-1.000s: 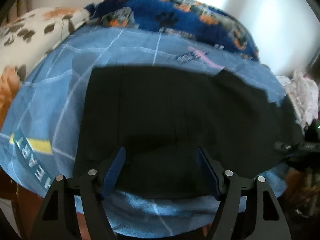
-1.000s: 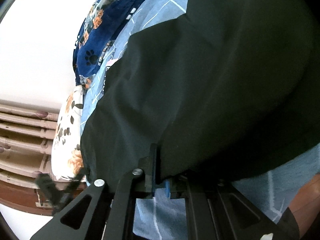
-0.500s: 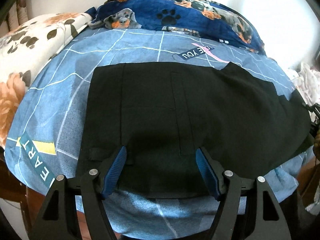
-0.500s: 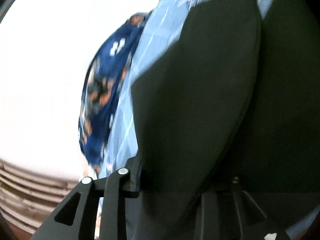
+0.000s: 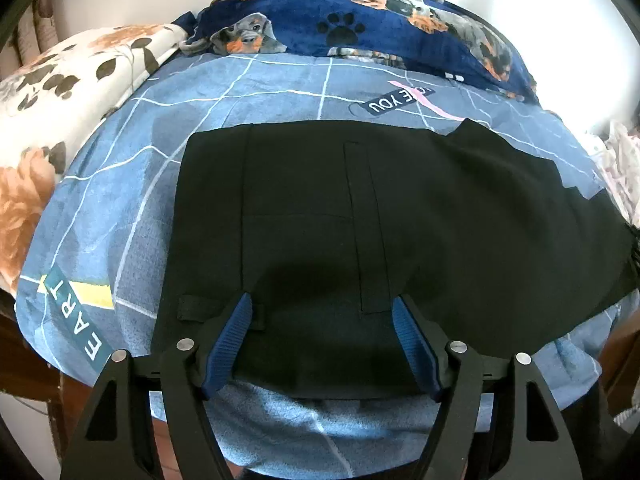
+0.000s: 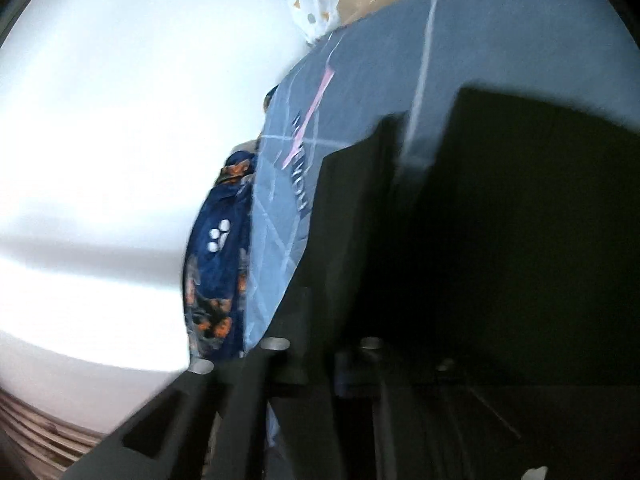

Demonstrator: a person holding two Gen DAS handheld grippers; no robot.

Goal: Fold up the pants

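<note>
Black pants (image 5: 360,216) lie spread flat on a blue grid-pattern bedsheet (image 5: 128,208), waist end toward me, legs running off to the right. My left gripper (image 5: 322,300) hangs open just above the waistband, its blue pads (image 5: 228,340) wide apart with nothing pinched. The right wrist view is blurred and dark. There my right gripper (image 6: 328,320) sits low over the black pants (image 6: 500,240) with its jaws together. Whether any cloth is caught between them I cannot tell.
A navy dog-print blanket (image 5: 360,28) lies bunched along the far side of the bed. A floral quilt (image 5: 48,128) is at the left. Pale clothes (image 5: 616,168) lie at the right edge. A white wall (image 6: 120,160) stands behind the bed.
The right gripper swept sideways along the pants and rolled, so its view now shows the wall and the far bed end. The pants have settled flat. The left gripper barely moved.
</note>
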